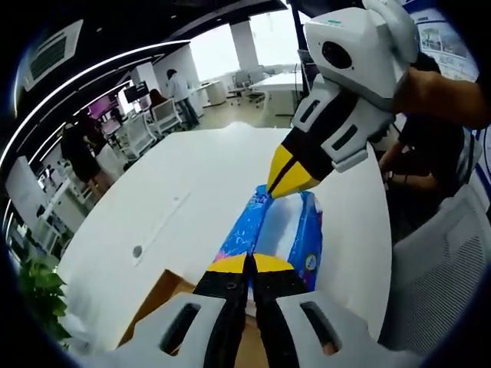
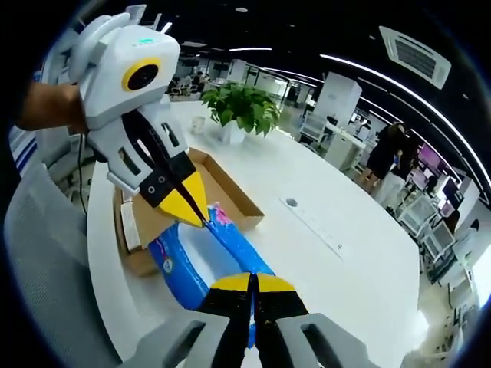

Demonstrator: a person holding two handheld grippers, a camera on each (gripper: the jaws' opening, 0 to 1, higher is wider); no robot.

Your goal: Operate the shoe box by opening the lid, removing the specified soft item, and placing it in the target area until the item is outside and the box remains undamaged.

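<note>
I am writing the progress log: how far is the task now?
Done: the cardboard box lies open. In hand: both grippers, the left gripper and the right gripper, jaws closed, pinch opposite ends of the blue tissue pack, over the white table beside the box. Left: setting it down in the target area.

One blue packet (image 2: 201,259), one cardboard box (image 2: 230,195), one plant (image 2: 244,107).

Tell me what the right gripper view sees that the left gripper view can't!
Right gripper view: a leafy potted plant standing behind the open cardboard box. Left gripper view: a person's dark-sleeved arm beside a white chair. Both: the blue tissue pack on the white table, with the left gripper and right gripper shut on opposite ends.
</note>
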